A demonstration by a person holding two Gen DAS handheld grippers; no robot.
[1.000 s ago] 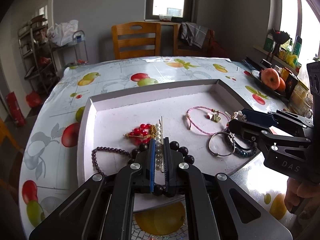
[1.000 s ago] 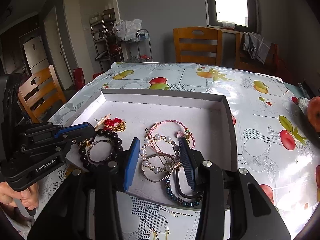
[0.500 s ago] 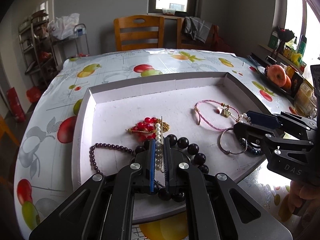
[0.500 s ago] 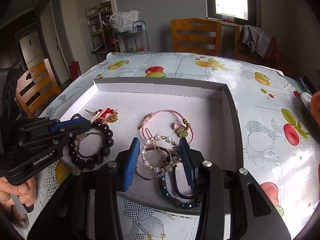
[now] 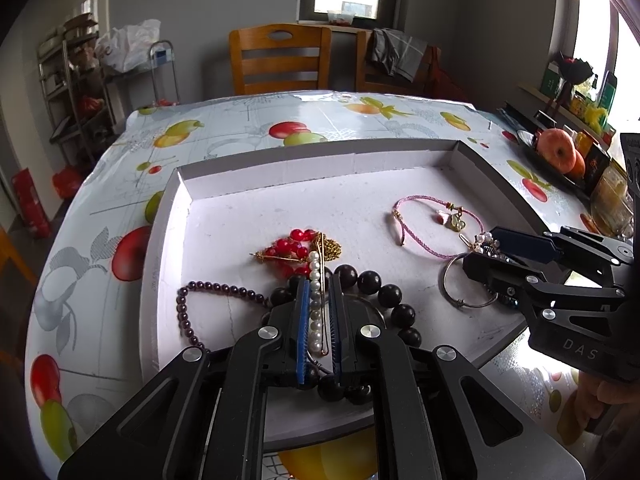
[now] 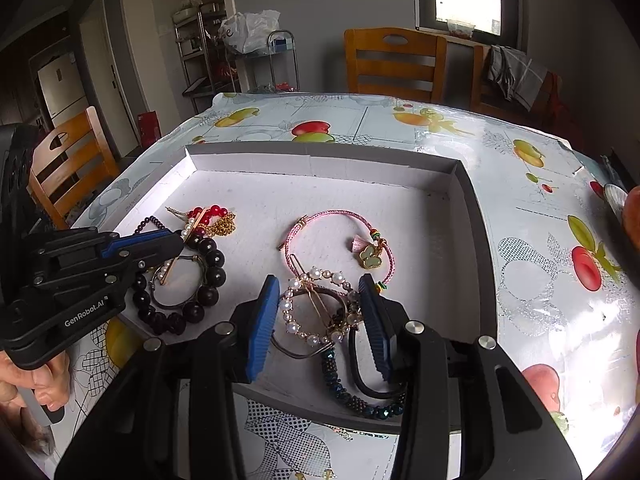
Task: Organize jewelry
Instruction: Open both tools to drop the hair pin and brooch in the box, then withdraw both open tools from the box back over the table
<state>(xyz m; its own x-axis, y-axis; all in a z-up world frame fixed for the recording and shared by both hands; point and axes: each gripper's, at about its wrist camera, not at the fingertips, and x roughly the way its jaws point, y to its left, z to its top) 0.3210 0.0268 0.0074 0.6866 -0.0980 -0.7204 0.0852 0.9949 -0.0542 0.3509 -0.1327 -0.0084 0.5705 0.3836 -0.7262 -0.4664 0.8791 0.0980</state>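
Straddling a pearl hoop hair clip [image 6: 316, 308], right gripper [image 6: 320, 320] jaws stand apart, pads clear of it. Left gripper [image 5: 319, 320] jaws have just been easing open around a pearl bar pin [image 5: 315, 300], which sits between them above a dark bead bracelet [image 5: 376, 288]. Farther in the white tray [image 5: 304, 160]: red bead piece [image 5: 292, 246], pink cord bracelet [image 5: 424, 224].
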